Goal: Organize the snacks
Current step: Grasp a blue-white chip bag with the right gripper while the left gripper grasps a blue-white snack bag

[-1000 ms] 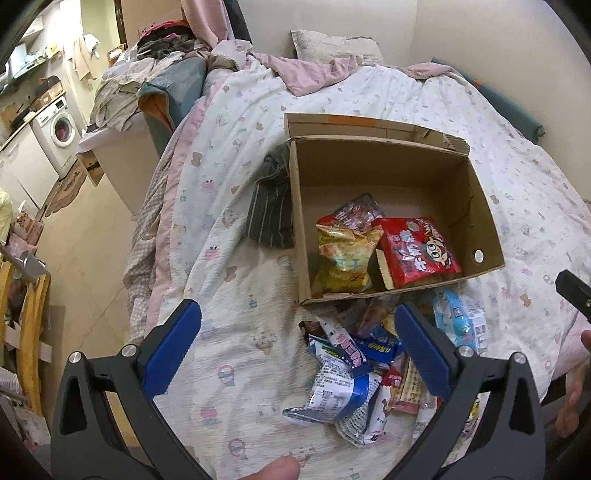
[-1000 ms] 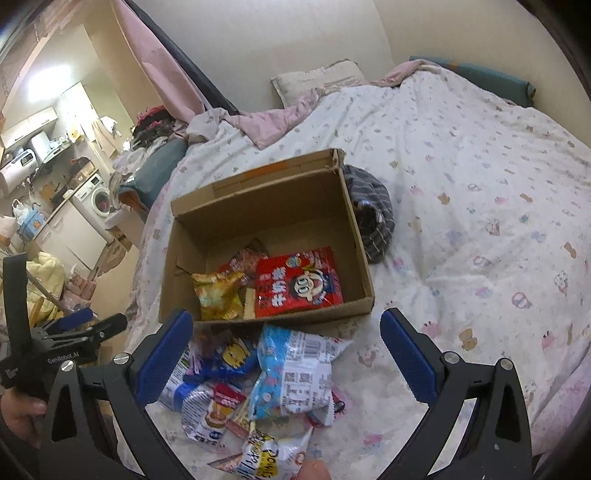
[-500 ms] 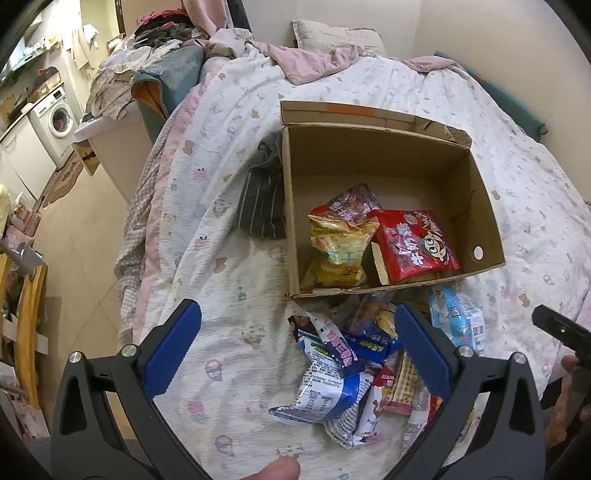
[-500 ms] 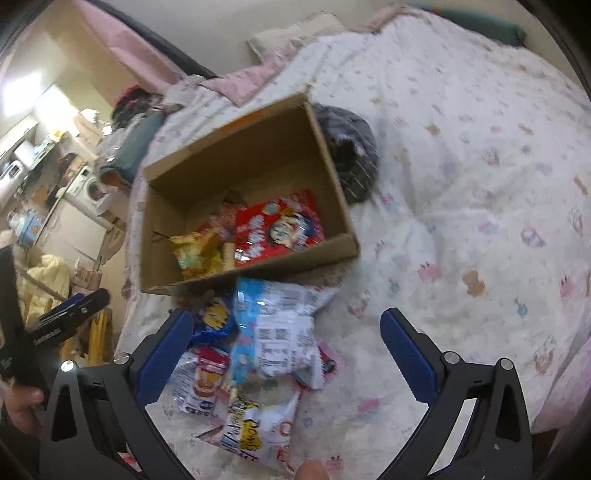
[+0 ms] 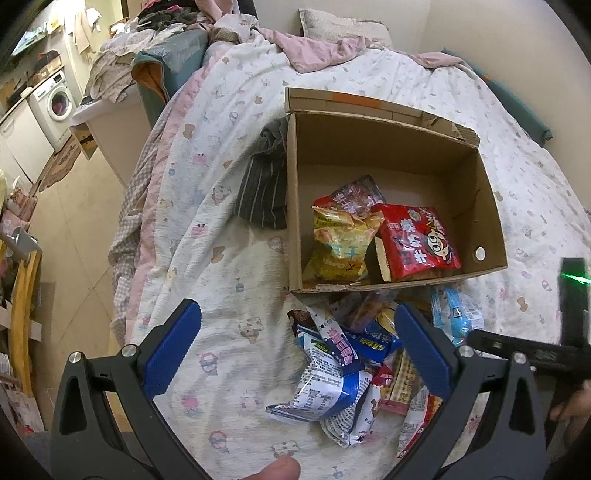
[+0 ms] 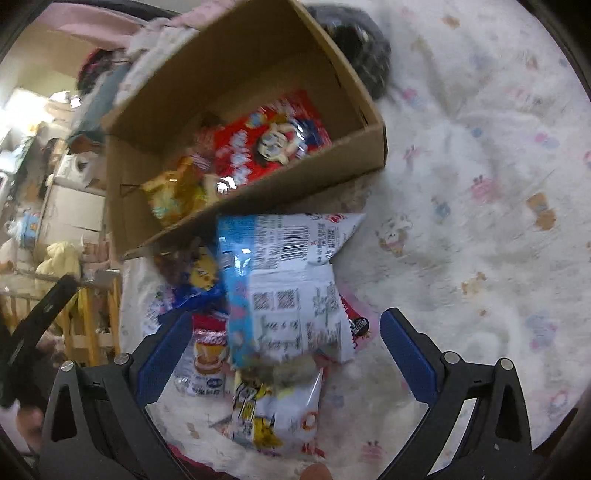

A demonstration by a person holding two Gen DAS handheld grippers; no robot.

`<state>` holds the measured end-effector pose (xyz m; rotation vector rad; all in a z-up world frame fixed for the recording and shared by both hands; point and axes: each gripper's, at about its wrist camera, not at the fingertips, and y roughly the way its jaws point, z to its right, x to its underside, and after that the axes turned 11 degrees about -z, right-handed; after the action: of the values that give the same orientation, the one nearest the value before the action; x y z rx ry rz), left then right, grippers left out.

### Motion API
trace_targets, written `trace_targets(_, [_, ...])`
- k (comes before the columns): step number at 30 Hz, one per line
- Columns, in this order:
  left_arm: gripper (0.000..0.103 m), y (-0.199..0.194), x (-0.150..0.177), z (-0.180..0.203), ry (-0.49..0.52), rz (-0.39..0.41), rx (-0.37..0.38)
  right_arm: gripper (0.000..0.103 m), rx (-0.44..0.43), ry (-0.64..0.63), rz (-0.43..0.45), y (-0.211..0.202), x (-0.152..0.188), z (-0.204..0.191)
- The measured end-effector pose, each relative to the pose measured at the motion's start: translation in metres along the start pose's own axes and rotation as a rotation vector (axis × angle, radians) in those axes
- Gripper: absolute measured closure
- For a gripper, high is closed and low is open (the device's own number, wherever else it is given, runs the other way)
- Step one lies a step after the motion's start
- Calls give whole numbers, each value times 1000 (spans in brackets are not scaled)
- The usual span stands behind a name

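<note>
An open cardboard box [image 5: 391, 147] [image 6: 295, 51] sits on the bed and holds a red snack bag [image 5: 417, 240] [image 6: 266, 136], a yellow bag [image 5: 343, 240] and another packet. A pile of loose snack packets [image 5: 343, 362] lies on the quilt in front of the box. My left gripper [image 5: 297, 339] is open above the pile's left side. My right gripper [image 6: 284, 343] is open and low over a blue-white packet [image 6: 288, 280], its jaws on either side of it. The right gripper also shows in the left wrist view [image 5: 535, 347].
A striped dark cloth [image 5: 266, 188] lies against the box's left wall. The bed's left edge [image 5: 125, 221] drops to the floor beside a washing machine [image 5: 55, 103] and a wooden rail [image 5: 22, 306]. Pillows [image 5: 343, 26] and a wall are at the far end.
Both grippers have moved down and forward toward the snack pile. The right gripper dropped most and now straddles the blue-white packet; its view is blurred by motion.
</note>
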<state>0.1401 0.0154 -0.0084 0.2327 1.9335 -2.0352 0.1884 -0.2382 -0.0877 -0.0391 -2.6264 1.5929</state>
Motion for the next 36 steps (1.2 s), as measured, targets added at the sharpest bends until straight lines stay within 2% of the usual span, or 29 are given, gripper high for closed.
trace_targets(5, [0,1,-1,-3,-11,-13,2,0,37,22,-86,28,-16,-4])
trace_targets(8, [0,2,-2,-8,-22,-19,-1,0,101,-11,-108,43,-19,-14])
trace_targets(10, [0,4,-2,-12,-31,-27,-4,8,138,-34,-119,51,-20,-19])
trace_targets(11, [0,5,-2,-14,-36,-32,-3,20,152,-39,-118,54,-20,-19])
trace_targets(13, [0,9,-3,-19,-40,-51,-9,27,163,-49,-110,54,-18,-19])
trace_targets(16, [0,15,-7,-28,-58,-80,-14,36,144,-57,-93,45,-14,-17])
trace_targets(19, [0,26,-8,-36,-58,-129,-40,38,113,-70,-61,29,-8,-13])
trace_targets(21, [0,34,-5,-36,-42,-171,-29,39,93,-73,-39,17,-2,-9])
trace_targets(23, [0,45,1,-30,8,-232,-4,39,49,-69,-18,5,4,-3])
trace_targets(27, [0,59,16,-9,120,-279,-19,39,-41,-77,59,-30,22,11])
trace_targets(31, [4,67,28,16,221,-316,8,39,-124,-82,88,-47,32,17])
trace_targets(36, [7,86,42,42,315,-374,-28,38,-126,-70,87,-46,32,17])
